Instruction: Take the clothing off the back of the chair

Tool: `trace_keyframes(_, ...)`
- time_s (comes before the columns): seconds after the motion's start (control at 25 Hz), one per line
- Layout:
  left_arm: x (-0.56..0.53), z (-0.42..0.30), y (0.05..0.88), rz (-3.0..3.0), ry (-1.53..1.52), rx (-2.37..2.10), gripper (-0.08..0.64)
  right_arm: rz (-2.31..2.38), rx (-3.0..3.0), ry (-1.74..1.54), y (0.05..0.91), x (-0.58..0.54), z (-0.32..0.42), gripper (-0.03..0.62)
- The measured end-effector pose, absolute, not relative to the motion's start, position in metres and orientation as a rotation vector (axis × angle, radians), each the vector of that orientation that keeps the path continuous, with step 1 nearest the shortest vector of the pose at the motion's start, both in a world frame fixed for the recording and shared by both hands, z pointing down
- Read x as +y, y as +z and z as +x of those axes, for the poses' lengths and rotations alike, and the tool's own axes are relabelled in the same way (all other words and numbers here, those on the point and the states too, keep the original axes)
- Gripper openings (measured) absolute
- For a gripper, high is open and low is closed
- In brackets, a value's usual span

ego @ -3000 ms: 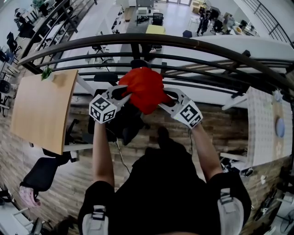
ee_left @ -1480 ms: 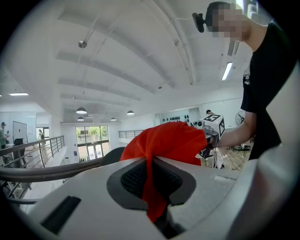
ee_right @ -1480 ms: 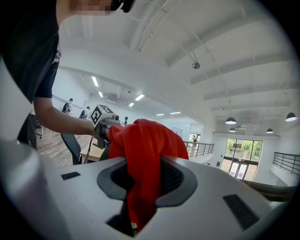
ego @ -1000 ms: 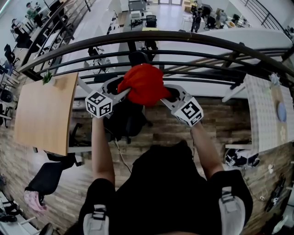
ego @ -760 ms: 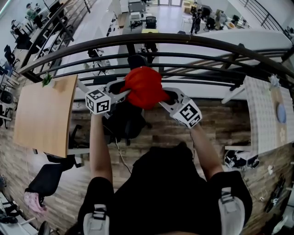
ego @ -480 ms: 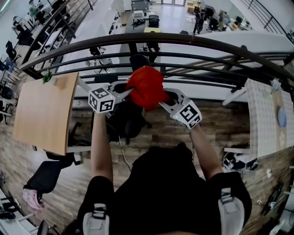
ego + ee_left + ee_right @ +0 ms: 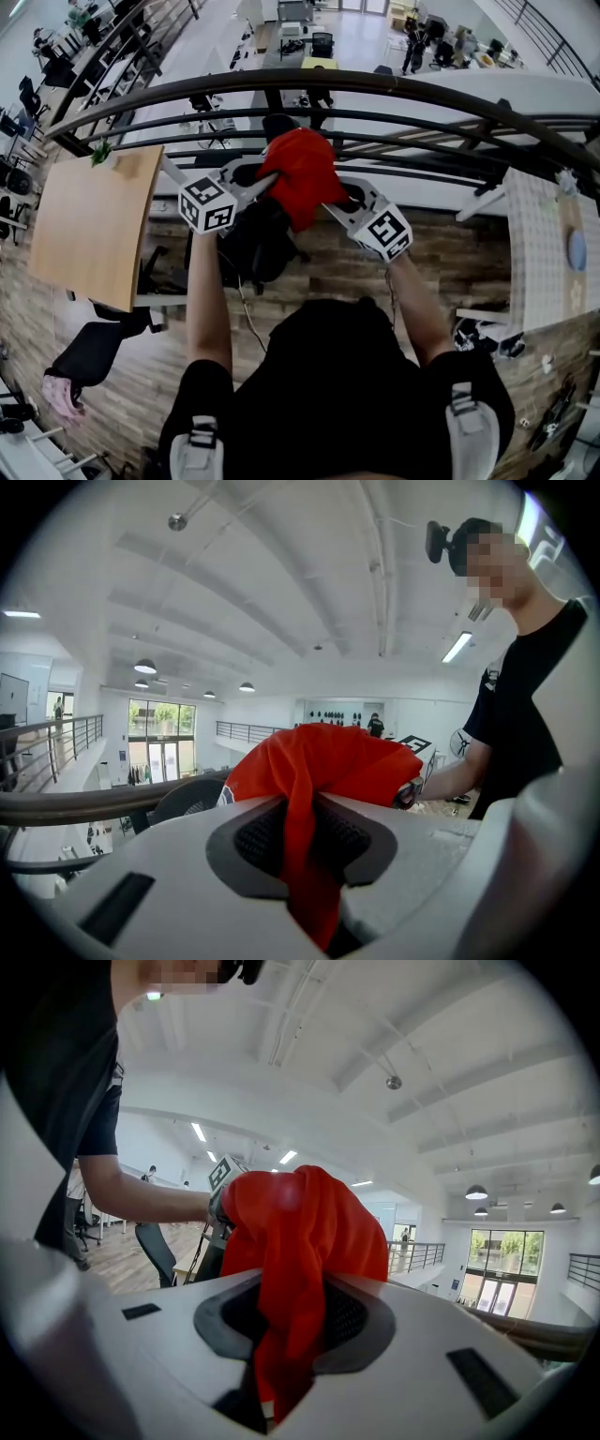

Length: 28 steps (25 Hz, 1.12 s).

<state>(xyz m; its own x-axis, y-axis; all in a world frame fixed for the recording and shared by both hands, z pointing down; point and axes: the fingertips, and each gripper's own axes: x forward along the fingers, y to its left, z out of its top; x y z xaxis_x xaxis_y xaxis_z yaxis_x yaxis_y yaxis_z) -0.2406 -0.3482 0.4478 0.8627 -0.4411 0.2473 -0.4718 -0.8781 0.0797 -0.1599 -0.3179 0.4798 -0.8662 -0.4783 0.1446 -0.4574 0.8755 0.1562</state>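
A curved dark railing (image 7: 394,84) spans the view, a wooden tabletop (image 7: 89,225) at left, plank flooring (image 7: 459,267) below.

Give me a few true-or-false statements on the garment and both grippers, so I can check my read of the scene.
1. The left gripper grips the garment. True; its jaws have just been closing, with the cloth between them.
2. The right gripper is empty. False: it is shut on the same garment.
3. The garment is blue. False: it is red.
4. A wooden table shows at the left of the head view. True.
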Motion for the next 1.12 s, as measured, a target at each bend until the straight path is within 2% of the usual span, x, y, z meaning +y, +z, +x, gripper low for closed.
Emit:
trace_keyframes(0.48, -0.333, -0.202, 0.412, 2.943, 0.382, -0.828, 0.067, 0.614, -2.937, -0.218, 0.453, -0.313, -0.137, 0.107)
trace_keyframes(1.12, -0.318, -0.124, 0.383, 2.972, 0.397, -0.930, 0.066, 0.576, -2.997, -0.230, 0.431, -0.306, -0.064, 0.109)
